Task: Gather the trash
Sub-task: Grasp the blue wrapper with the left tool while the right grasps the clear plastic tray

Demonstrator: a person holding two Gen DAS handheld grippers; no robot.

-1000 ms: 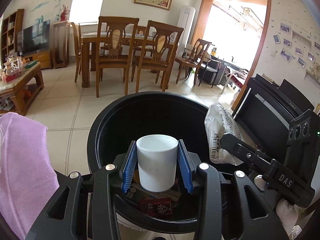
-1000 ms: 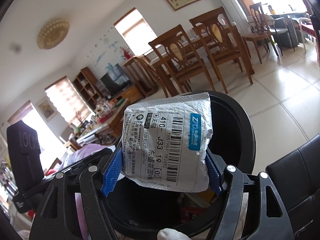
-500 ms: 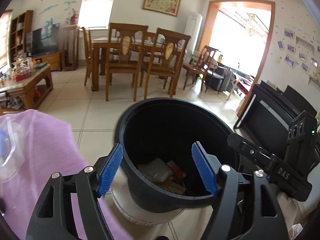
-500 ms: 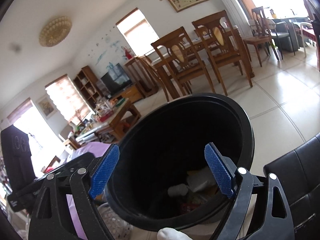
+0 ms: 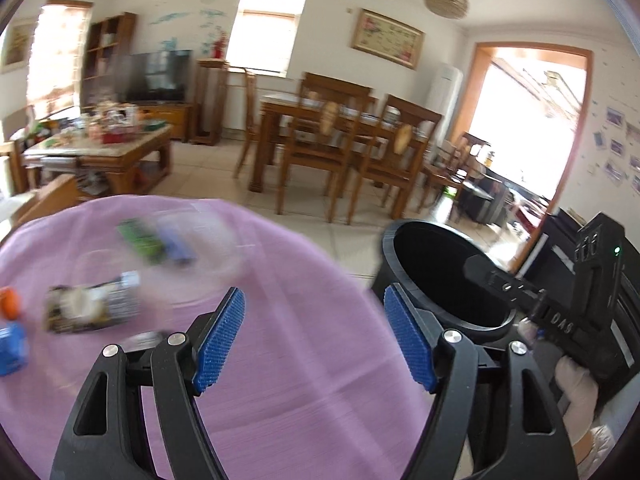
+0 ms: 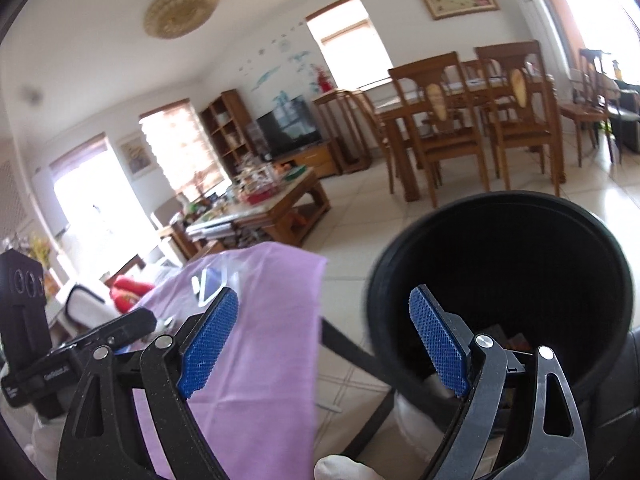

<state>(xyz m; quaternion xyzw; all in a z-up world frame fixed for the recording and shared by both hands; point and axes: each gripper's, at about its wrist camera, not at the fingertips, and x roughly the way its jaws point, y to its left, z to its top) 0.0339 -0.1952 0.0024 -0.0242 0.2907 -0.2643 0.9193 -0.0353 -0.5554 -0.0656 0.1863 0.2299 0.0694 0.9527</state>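
Both the left hand-held gripper (image 5: 314,338) and the right hand-held gripper (image 6: 324,342) have just been opening and stand released, nothing between their pads. Beyond the left one, remaining trash, a wrapper (image 5: 94,306) among it, lies on the purple-covered worktop (image 5: 288,380), with the black bin (image 6: 520,280) just beside. The next grasp should probably centre one piece squarely before clenching.

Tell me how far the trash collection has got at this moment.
Partly done. Some trash already lies in the black bin. In hand: nothing; the left claw and right claw are both open and empty. Left: several blurred wrappers on the purple cloth.
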